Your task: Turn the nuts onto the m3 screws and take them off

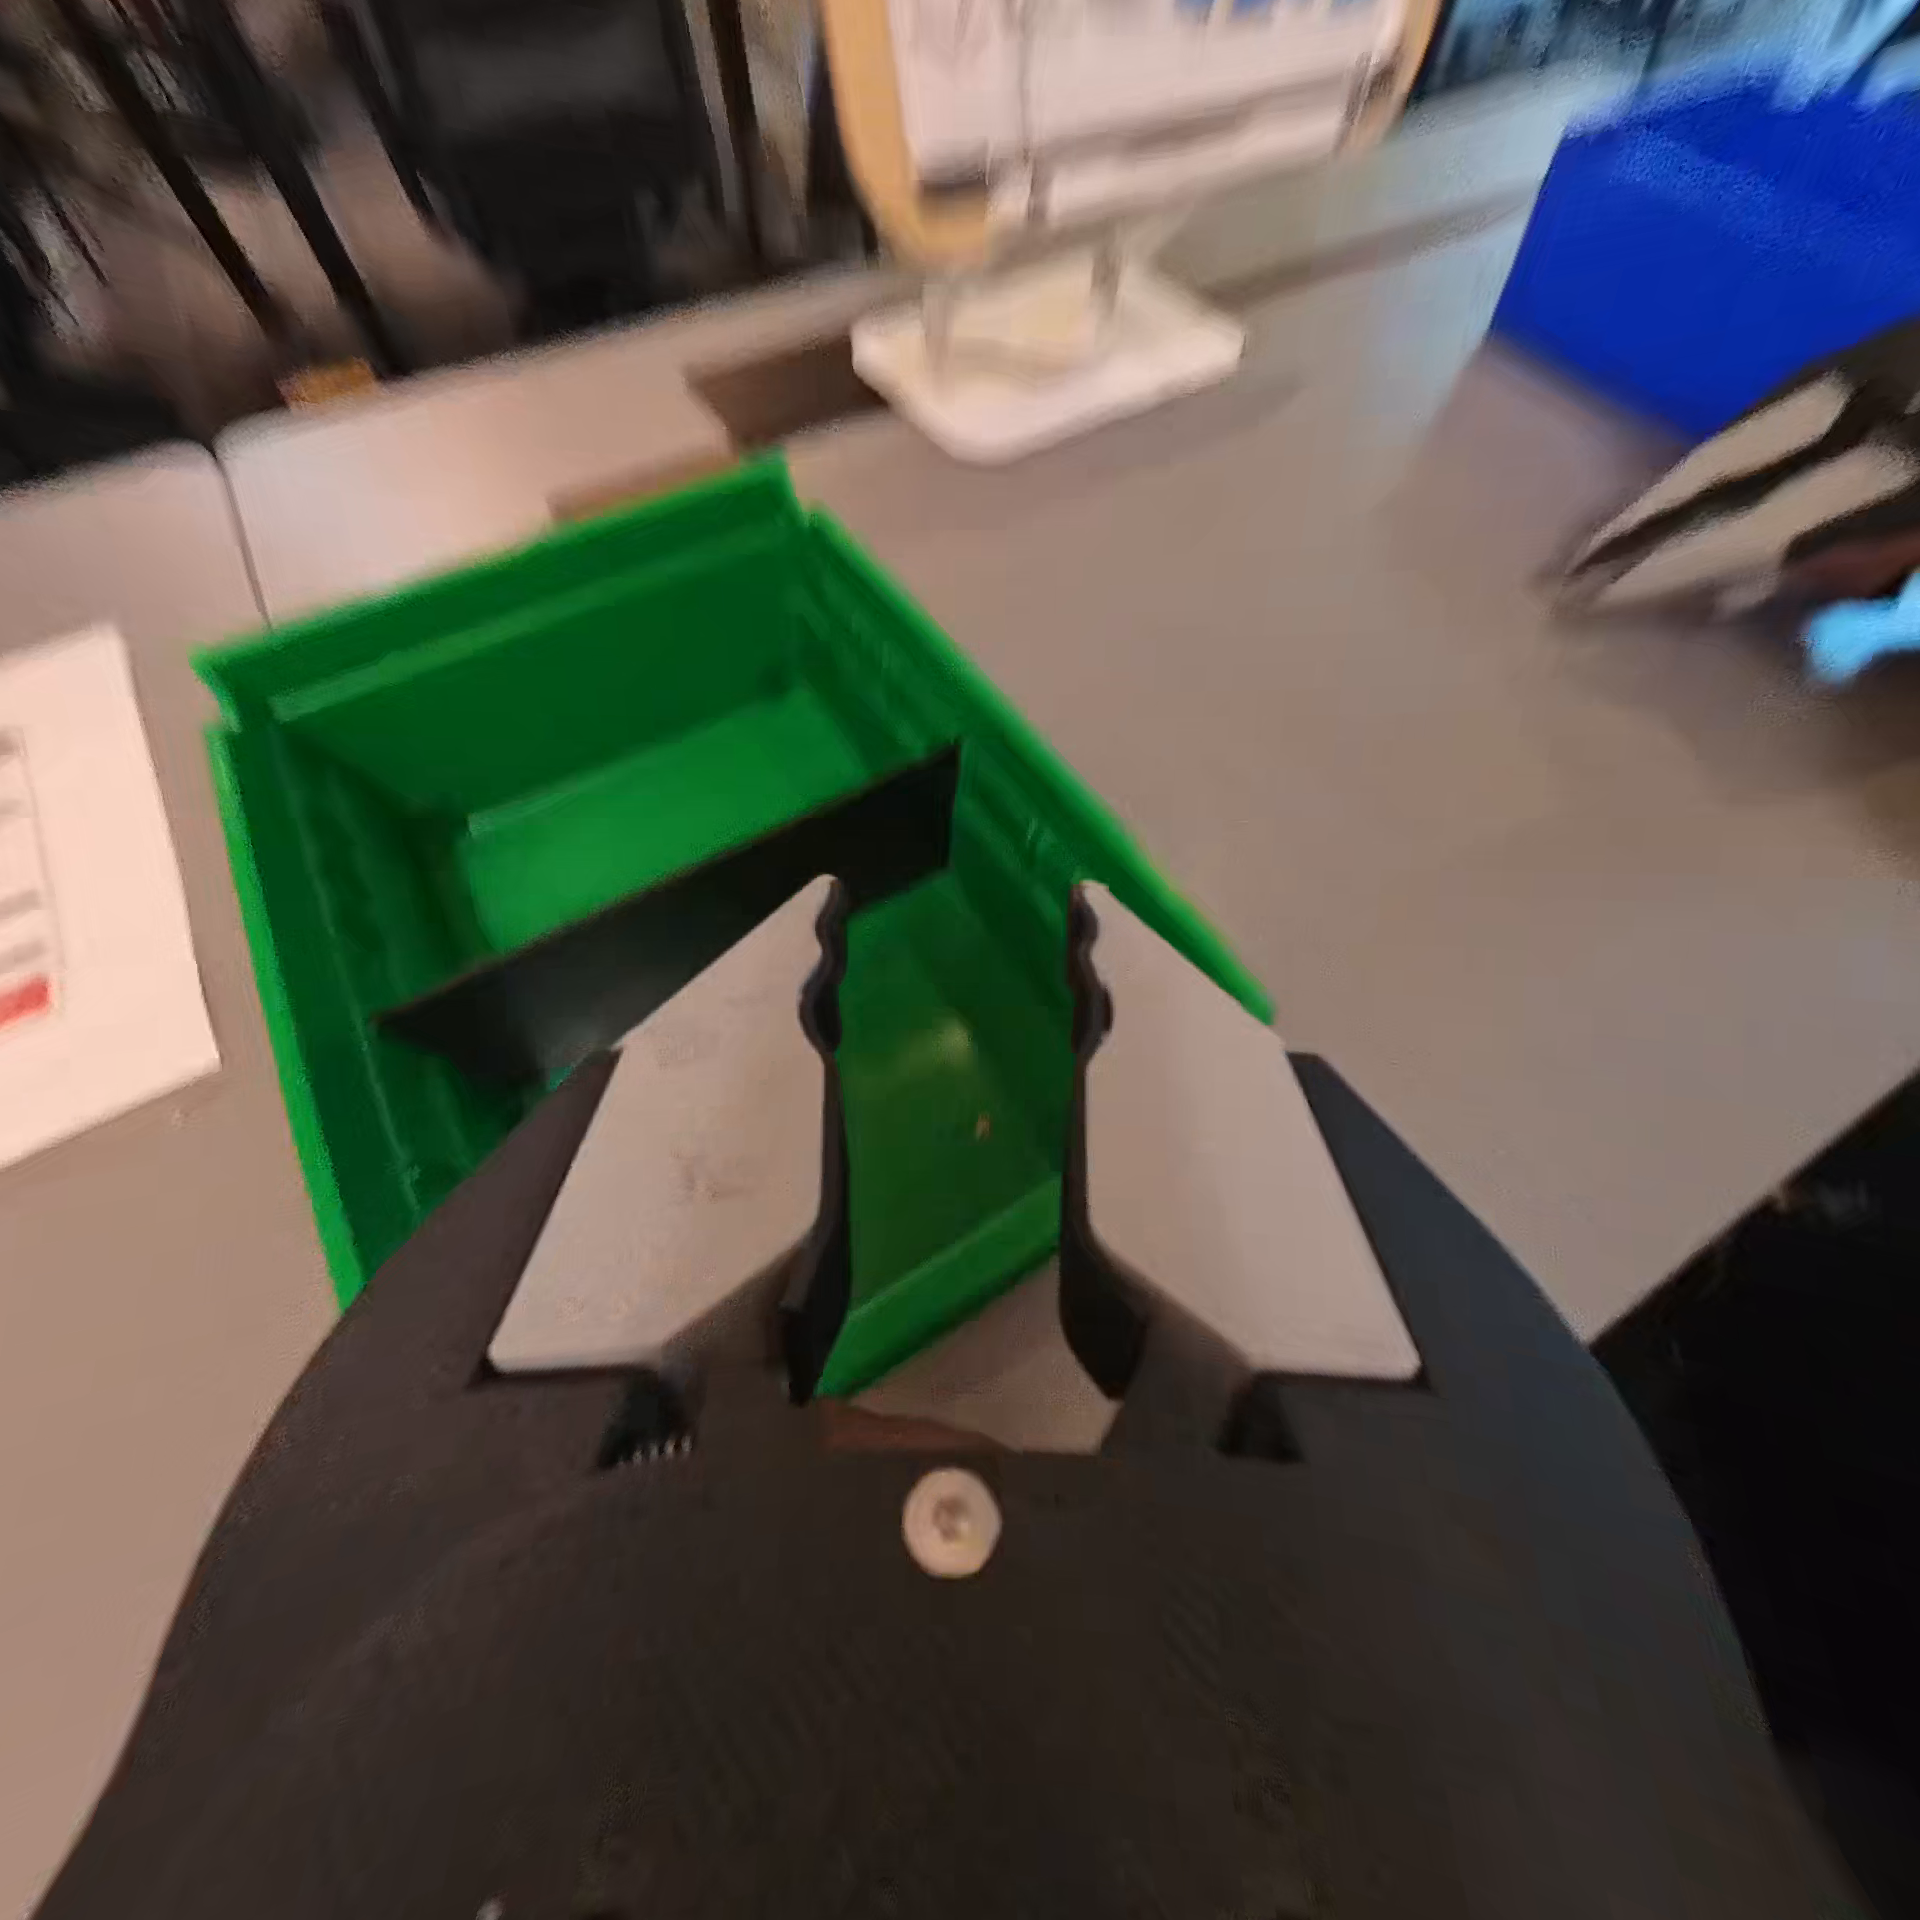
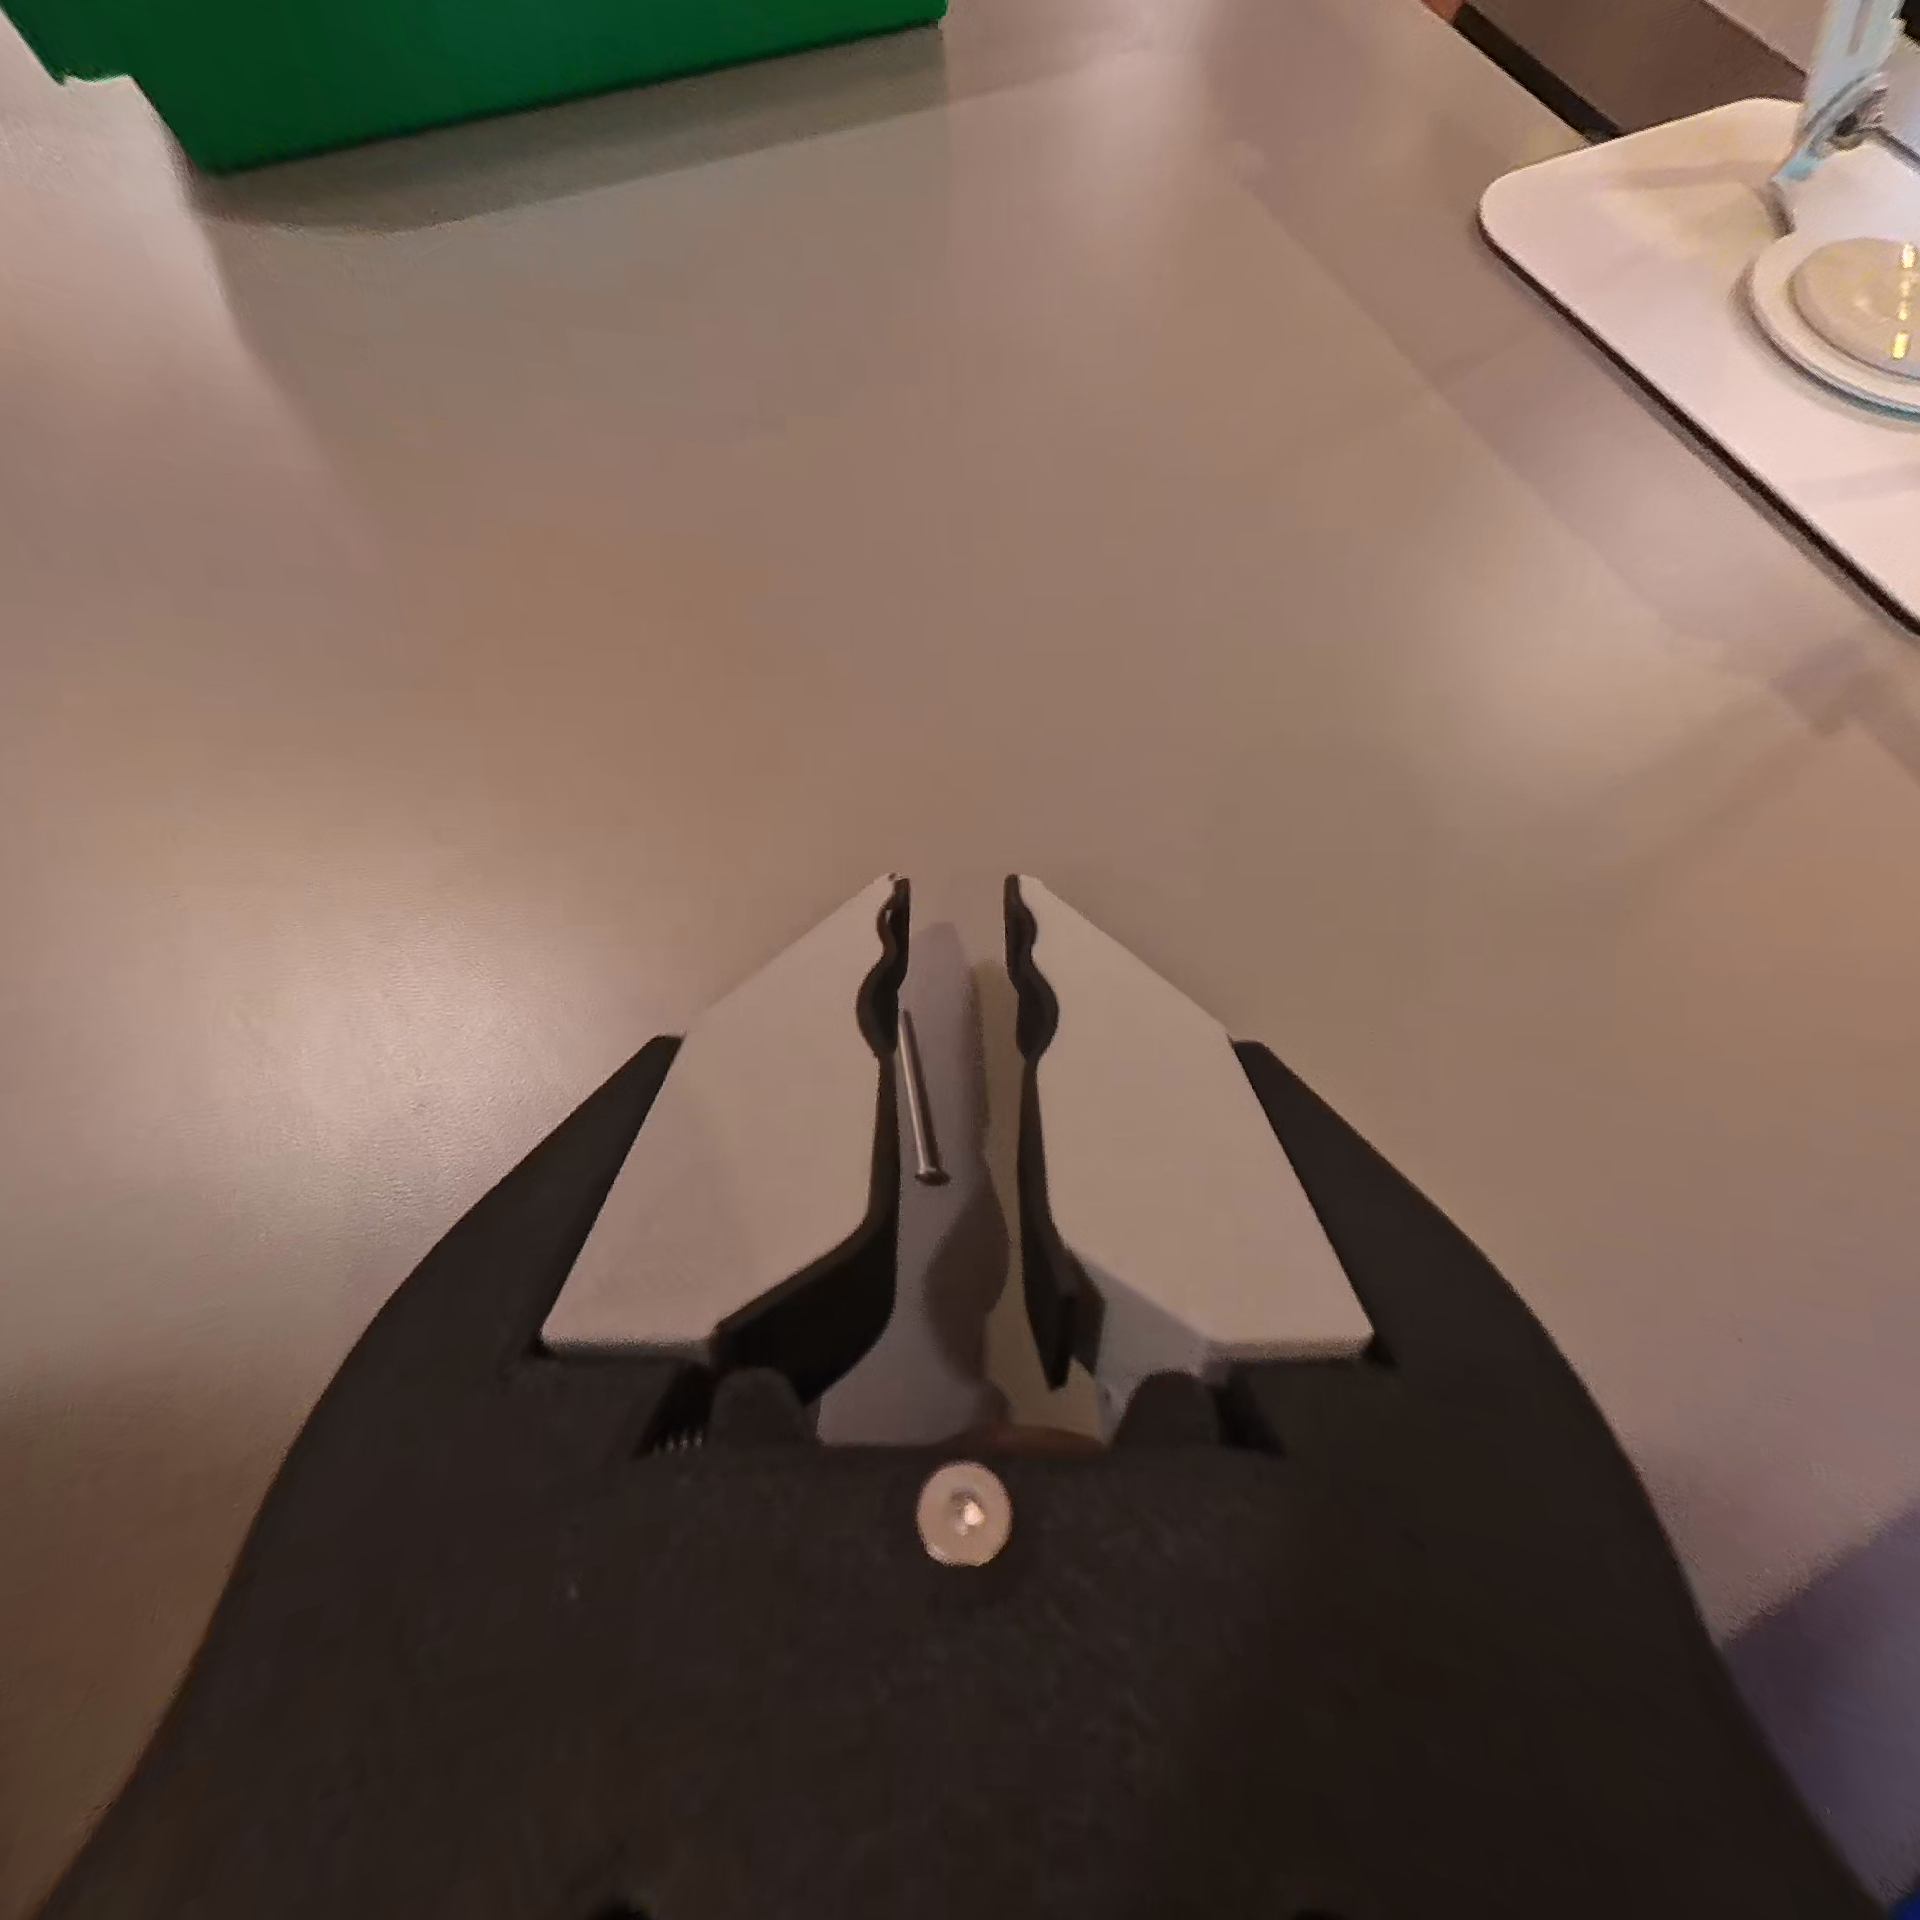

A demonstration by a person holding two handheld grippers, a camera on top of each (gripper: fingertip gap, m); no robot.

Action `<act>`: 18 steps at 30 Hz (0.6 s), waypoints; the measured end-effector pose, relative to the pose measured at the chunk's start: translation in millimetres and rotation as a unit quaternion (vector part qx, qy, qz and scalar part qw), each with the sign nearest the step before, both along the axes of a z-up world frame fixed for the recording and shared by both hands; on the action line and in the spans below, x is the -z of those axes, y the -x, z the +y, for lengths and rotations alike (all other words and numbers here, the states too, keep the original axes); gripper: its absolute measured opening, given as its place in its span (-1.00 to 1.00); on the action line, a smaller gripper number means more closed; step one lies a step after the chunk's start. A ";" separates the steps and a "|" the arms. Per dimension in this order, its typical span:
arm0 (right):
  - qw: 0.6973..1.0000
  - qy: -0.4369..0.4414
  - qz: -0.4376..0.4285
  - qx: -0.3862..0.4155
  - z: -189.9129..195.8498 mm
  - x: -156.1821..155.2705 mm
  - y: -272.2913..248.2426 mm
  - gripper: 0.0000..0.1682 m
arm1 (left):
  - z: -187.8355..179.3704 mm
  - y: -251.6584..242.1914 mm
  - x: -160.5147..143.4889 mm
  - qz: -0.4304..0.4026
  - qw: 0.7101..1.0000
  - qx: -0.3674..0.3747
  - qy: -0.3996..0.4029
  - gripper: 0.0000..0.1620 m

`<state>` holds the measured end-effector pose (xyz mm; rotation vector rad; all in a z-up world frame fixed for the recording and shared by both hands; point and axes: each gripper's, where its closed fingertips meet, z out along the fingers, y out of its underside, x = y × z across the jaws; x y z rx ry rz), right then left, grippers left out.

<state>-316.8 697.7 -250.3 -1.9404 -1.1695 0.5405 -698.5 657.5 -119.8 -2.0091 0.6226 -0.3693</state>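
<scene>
A green bin (image 1: pixel 1039 748) with a black divider (image 1: pixel 727 894) stands on the grey table. My left gripper (image 1: pixel 954 894) is open and empty, hovering over the bin's near compartment, where a tiny brownish speck (image 1: pixel 982 1122) lies on the floor; it is too small to identify. In the right wrist view a thin m3 screw (image 2: pixel 920 1101) lies lengthwise between the fingers, close to the left finger, head toward the camera. My right gripper (image 2: pixel 954 883) is low over the table, its jaws a narrow gap apart, not clamping the screw. No nut is clearly visible.
The bin's side shows at the top left in the right wrist view (image 2: pixel 520 62). A white stand base (image 2: pixel 1662 312) sits at the right, also seen behind the bin (image 1: pixel 1039 364). A blue box (image 1: pixel 1714 260), a paper sheet (image 1: pixel 83 883) and the blurred right gripper (image 1: pixel 1714 540) are in view. The tips of one gripper are about 40 cm away from the tips of the other. My left gripper is the nearer one to the tiny brownish speck (image 1: pixel 982 1122): about 15 cm, against 40 cm.
</scene>
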 end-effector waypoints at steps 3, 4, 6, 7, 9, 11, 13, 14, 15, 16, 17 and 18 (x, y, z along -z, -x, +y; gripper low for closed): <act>1.000 0.006 -0.013 -0.003 -0.3 8.9 1.0 -0.82 | 7.2 24.3 55.8 0.061 0.987 0.023 0.145 -0.58; 1.000 0.008 -0.016 -0.004 -0.4 11.0 0.9 -0.82 | 9.3 31.6 71.5 0.094 0.980 0.025 0.176 -0.58; 1.000 0.009 -0.016 -0.003 0.0 12.3 0.7 -0.82 | 10.0 37.8 95.4 0.154 0.963 0.041 0.220 -0.66; 1.000 0.010 -0.013 -0.004 -0.2 11.8 1.1 -0.82 | 8.5 37.1 104.9 0.175 0.953 0.052 0.240 -0.66; 1.000 0.014 -0.005 -0.005 -1.0 10.5 2.7 -0.82 | 6.8 39.0 120.7 0.219 0.935 0.061 0.271 -0.68; 1.000 0.013 -0.003 -0.005 -1.3 9.6 3.3 -0.82 | 5.9 44.9 133.1 0.259 0.918 0.061 0.293 -0.69; 1.000 0.010 -0.004 -0.006 -1.8 8.6 3.6 -0.82 | 1.4 45.6 141.3 0.265 0.907 0.064 0.320 -0.69; 1.000 0.009 -0.004 -0.008 -2.3 7.8 3.9 -0.82 | 0.9 46.5 143.8 0.268 0.905 0.063 0.325 -0.69; 1.000 0.007 -0.004 -0.009 -2.9 7.1 4.2 -0.82 | 1.9 47.4 145.1 0.272 0.904 0.061 0.324 -0.70; 1.000 0.005 -0.004 -0.010 -3.3 6.3 4.5 -0.82 | 2.3 47.0 145.9 0.272 0.904 0.062 0.324 -0.70; 1.000 0.004 -0.004 -0.011 -3.7 5.9 4.9 -0.82 | 2.7 45.8 145.6 0.266 0.906 0.062 0.324 -0.72; 1.000 0.003 -0.004 -0.012 -4.1 5.7 5.3 -0.82 | 3.0 45.8 145.6 0.265 0.906 0.061 0.323 -0.72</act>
